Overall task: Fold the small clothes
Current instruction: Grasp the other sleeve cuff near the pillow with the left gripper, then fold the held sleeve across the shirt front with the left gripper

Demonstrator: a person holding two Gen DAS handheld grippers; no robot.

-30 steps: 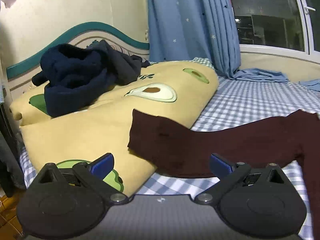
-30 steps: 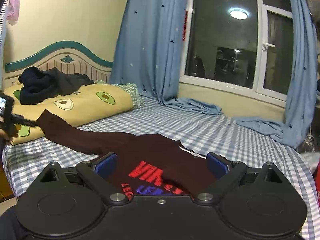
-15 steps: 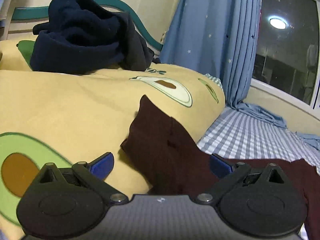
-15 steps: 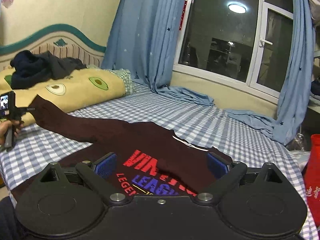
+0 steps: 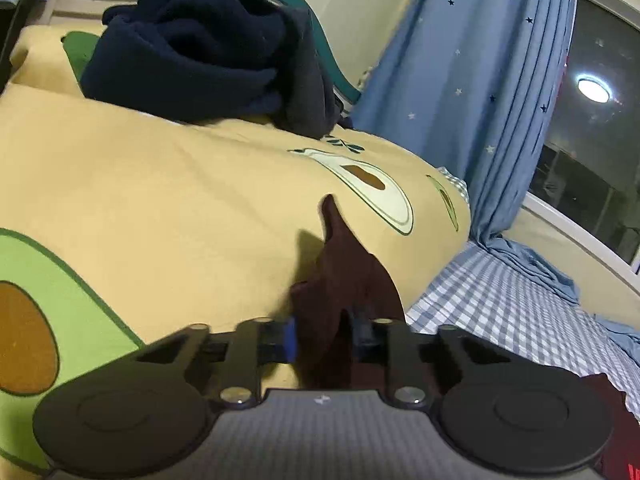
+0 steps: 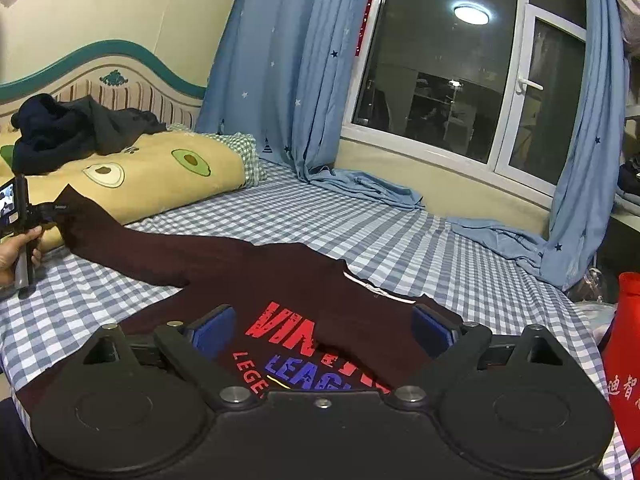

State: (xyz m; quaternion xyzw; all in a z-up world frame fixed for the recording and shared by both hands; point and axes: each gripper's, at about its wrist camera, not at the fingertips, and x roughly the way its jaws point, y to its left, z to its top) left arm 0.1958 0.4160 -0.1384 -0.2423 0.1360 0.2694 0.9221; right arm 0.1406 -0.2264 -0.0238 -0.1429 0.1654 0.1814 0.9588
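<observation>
Presently: left gripper [image 5: 322, 340], jaws closing, clamps the sleeve [image 5: 344, 276] on the quilt [image 5: 160, 184]. Right gripper [image 6: 322, 332] spread apart above the shirt [image 6: 280, 280].

Both grippers, the left gripper [image 5: 322, 338] and the right gripper [image 6: 322, 330], are matte black with blue pads, round hubs and silver screws.

Checked bed [image 6: 400, 232], maroon shirt [image 6: 280, 276], avocado quilt [image 6: 160, 176]
</observation>
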